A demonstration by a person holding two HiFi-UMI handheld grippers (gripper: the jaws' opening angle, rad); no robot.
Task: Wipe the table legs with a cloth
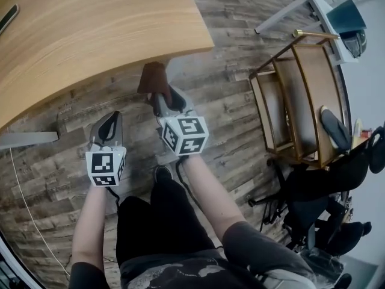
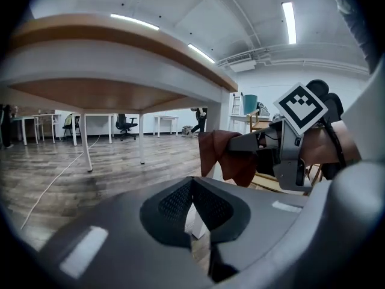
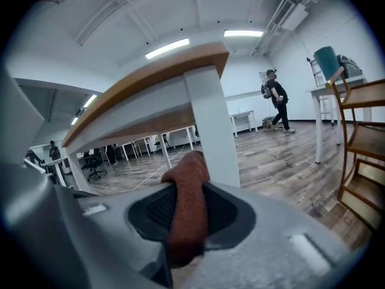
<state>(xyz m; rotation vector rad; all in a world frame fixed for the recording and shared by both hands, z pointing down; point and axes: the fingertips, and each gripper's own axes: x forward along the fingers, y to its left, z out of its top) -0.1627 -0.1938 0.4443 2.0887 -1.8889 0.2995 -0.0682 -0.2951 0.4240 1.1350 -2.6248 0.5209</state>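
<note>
1. The soft rust-brown cloth is pinched in the right gripper. Its two dark mesh pads press on the fabric from both sides, with a fold standing above them and a tail hanging below.
2. That fold sits low by the corner of the pale wooden table top, right in front of the white square table leg. No view settles whether the fabric touches the leg.
3. The left gripper holds nothing. Its pads meet at the tips, with only a narrow wedge of gap lower down. It hangs beside the right one above the grey-brown wood-plank floor, short of the leg.
4. As I judge it, the cloth is light and limp, so it will drape and bunch rather than keep a shape. Only the part backed by the jaws can press on the leg, and the loose tail will merely trail.
5. The hold looks sound, taken across a bunched middle with fabric spare on either side. A hold nearer an edge would likely slip out once the fabric drags.
6. The leg looks stiff, smooth and painted, so the fold should slide along it easily. The likeliest snag is its sharp corners tugging at the fabric.
7. The wipe seems about to begin on this leg.
</note>
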